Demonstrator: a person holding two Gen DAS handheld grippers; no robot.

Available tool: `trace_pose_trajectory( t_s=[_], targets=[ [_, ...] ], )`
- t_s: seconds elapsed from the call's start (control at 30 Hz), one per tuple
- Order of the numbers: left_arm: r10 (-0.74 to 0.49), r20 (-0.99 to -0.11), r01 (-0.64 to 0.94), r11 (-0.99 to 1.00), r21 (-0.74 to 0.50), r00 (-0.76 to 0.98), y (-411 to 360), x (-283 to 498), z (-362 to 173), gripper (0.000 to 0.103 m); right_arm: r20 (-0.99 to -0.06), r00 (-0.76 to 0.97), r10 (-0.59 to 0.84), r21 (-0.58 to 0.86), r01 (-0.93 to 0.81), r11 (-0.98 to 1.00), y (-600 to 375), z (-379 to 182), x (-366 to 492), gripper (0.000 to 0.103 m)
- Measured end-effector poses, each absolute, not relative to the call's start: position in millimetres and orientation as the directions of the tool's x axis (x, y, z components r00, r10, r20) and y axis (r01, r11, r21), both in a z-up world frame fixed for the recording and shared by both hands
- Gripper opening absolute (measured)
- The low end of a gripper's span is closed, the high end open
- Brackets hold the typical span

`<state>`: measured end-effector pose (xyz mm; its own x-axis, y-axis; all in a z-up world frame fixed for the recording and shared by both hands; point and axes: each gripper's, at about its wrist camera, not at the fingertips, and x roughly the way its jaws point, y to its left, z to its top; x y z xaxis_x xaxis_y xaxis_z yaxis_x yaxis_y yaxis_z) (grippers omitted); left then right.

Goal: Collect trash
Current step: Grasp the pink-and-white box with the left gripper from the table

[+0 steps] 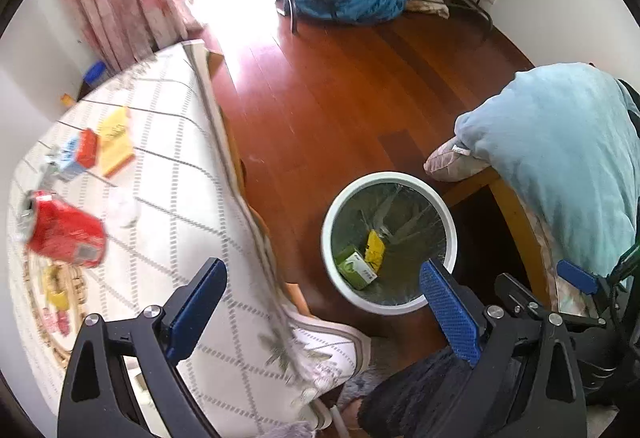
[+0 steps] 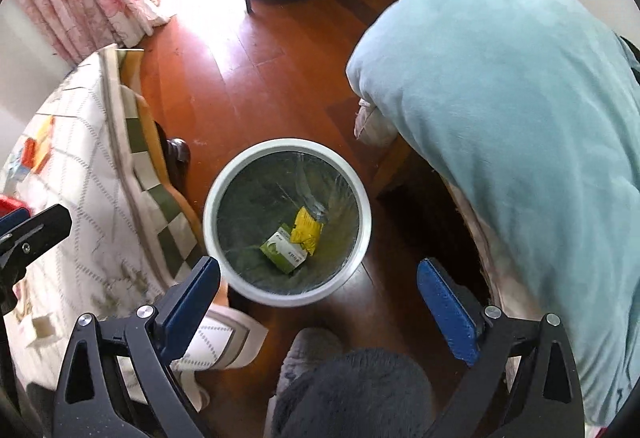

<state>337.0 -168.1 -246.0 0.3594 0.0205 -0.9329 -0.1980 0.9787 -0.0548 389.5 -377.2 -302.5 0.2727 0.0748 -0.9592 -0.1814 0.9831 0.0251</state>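
Both tools gaped empty, right tool [image 2: 318, 292] over the bin [image 2: 362, 197] — green box [image 2: 285, 248] inside, left tool [image 1: 322, 304] alone saw a red can [image 1: 64, 232] beside the bin, on the table [image 1: 180, 177].

1 bin [image 2: 224, 193], 2 pkgs [image 2: 285, 248] inside, 1 can [image 1: 64, 234]

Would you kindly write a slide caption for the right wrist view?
Open right gripper above the white trash bin, which holds a green carton and a yellow wrapper.
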Motion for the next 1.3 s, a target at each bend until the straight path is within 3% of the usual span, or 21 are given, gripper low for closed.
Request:
trace_pose_trajectory(
  t_s=[0.57, 0.77, 1.0, 1.13, 1.3],
  targets=[
    [0.072, -0.850, -0.207, 0.977, -0.044, 0.521, -167, 253, -138, 0.099, -0.884, 0.426, 0.191, 0.105, -0.217, 0.970, -383, -164, 304, 0.100],
    [0.104, -0.846, -0.228, 0.973, -0.021, 0.523, -143, 226, -128, 0.099, -0.863, 0.430, 0.265, 0.175, -0.236, 0.956, -375, -135, 281, 0.100],
    [0.257, -0.895, -0.237, 0.955, 0.178, 0.365, -73, 189, -194, 0.099, -0.888, 0.293, 0.355, 0.262, -0.311, 0.914, -310, -184, 263, 0.100],
    [0.295, -0.931, -0.107, 0.955, 0.278, 0.215, -45, 185, -262, 0.098, -0.916, 0.184, 0.357, 0.283, -0.334, 0.899, -268, -242, 258, 0.100],
    [0.297, -0.946, 0.054, 0.950, 0.306, 0.133, -49, 190, -310, 0.097, -0.948, 0.094, 0.305, 0.256, -0.352, 0.901, -233, -296, 255, 0.100]
  ],
)
